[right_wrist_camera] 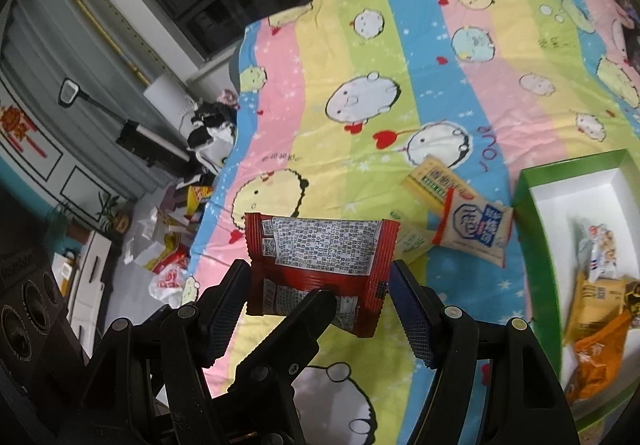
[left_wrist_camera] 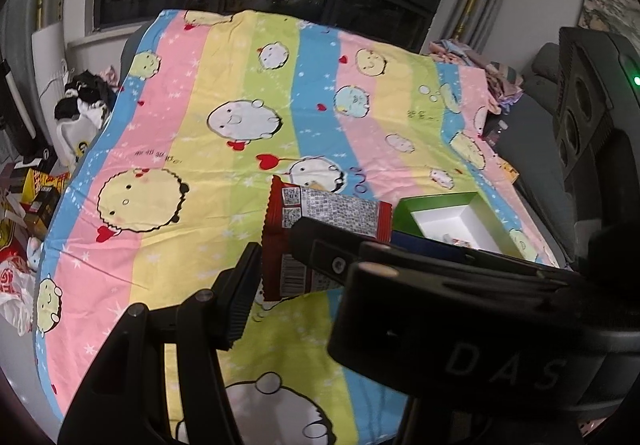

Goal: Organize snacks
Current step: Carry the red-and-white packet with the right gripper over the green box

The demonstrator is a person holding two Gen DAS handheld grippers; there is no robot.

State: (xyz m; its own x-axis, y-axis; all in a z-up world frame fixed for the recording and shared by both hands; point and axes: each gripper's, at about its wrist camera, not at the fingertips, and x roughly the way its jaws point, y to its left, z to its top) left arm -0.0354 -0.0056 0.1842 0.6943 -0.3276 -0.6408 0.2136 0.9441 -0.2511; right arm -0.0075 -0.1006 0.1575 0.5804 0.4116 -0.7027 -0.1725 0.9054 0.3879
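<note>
Plainly, what matters next is where the red packet (right_wrist_camera: 320, 257) sits against the green box (right_wrist_camera: 524, 213). We hold it up off the sheet (right_wrist_camera: 360, 45), just left of the box and nearer us than its near-left corner. Our right gripper (right_wrist_camera: 320, 285) has its two pads against the packet's left and right edges, so we read it as clamped across the width. Our left gripper (left_wrist_camera: 274, 241) is closed on the lower part of the same packet, one pad at its left edge and the other finger lying over its printed back. That finger shows in the right wrist view, crossing up the middle. The packet's long axis runs side to side, toward the box, while the box's own length runs away from us. We judge the right hand the nearer one, since its body stands between the left camera and the box. Several snacks already lie in the box's near end. Two loose packets (right_wrist_camera: 472, 233) rest on the sheet just left of the box, beyond the held one. The carry would go rightward over the green rim, and the held packet would probably sit best turned to follow the box's length.
</note>
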